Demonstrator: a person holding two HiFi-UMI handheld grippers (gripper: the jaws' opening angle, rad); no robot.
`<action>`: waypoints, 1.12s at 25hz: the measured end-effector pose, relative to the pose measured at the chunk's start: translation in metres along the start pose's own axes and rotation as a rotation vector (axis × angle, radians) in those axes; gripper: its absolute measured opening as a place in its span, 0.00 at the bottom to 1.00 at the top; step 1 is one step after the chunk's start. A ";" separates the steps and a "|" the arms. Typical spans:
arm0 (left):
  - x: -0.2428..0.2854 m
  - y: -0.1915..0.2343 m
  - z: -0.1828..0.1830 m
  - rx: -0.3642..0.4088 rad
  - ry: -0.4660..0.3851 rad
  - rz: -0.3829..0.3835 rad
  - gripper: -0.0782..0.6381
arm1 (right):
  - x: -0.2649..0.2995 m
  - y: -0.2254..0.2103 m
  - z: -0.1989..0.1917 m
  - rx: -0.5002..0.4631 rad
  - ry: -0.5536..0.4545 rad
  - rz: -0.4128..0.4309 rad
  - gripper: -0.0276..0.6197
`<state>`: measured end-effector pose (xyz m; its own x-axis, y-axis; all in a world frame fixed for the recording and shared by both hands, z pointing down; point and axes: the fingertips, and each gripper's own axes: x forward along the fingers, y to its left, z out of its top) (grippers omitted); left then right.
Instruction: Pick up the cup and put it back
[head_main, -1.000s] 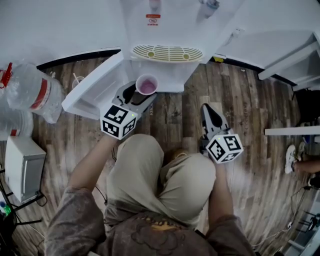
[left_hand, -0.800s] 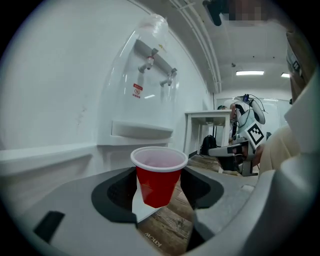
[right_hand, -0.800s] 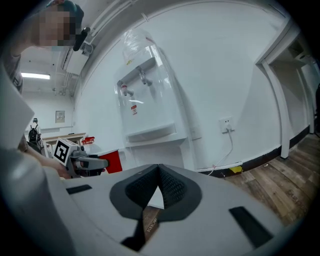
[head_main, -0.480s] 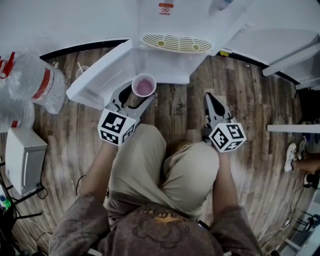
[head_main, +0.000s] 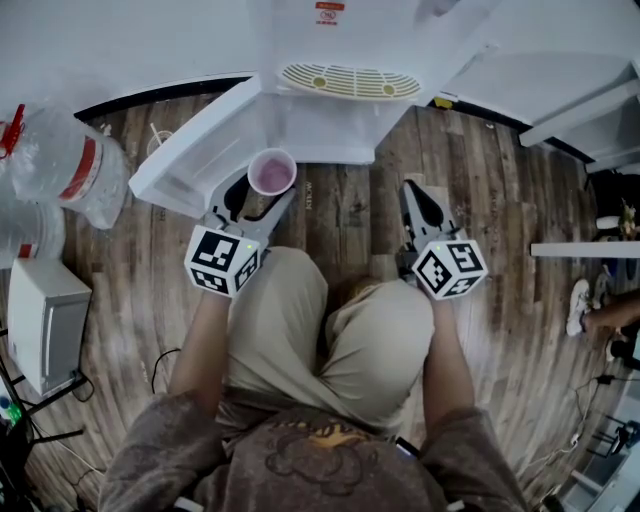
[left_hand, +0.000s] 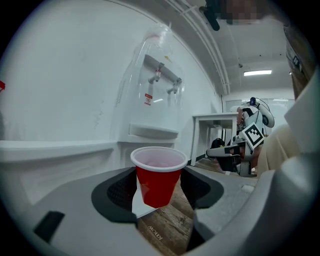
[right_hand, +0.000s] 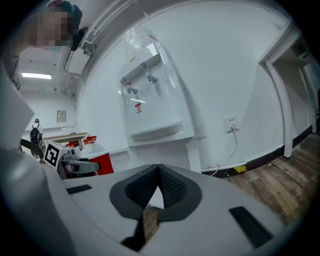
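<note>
Red cup (left_hand: 158, 180) gripped upright in left gripper (head_main: 262, 195), upper centre near white water dispenser (head_main: 320, 135); right gripper (head_main: 414, 198) closed, empty; advise level carry, gentle set-down before release

Upright red plastic cup (left_hand: 159, 175) with white rolled rim and pale pinkish inside, undented, clamped at mid-wall between pads of left gripper (head_main: 262, 192), held in the air.
</note>
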<state>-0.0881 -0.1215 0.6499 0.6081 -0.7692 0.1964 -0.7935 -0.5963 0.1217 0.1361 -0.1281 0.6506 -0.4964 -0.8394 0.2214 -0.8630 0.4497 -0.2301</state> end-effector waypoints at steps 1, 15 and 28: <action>-0.001 0.000 0.000 0.002 0.000 -0.001 0.49 | -0.001 0.000 0.000 0.001 0.000 -0.003 0.05; 0.004 -0.004 0.004 0.019 -0.003 -0.020 0.49 | -0.014 -0.007 0.000 0.020 -0.006 -0.020 0.05; 0.038 0.002 -0.006 0.064 0.002 -0.042 0.49 | -0.019 -0.005 0.001 0.037 -0.008 0.004 0.05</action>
<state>-0.0668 -0.1510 0.6632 0.6410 -0.7424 0.1947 -0.7639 -0.6418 0.0678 0.1503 -0.1144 0.6463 -0.4986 -0.8402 0.2130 -0.8571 0.4413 -0.2656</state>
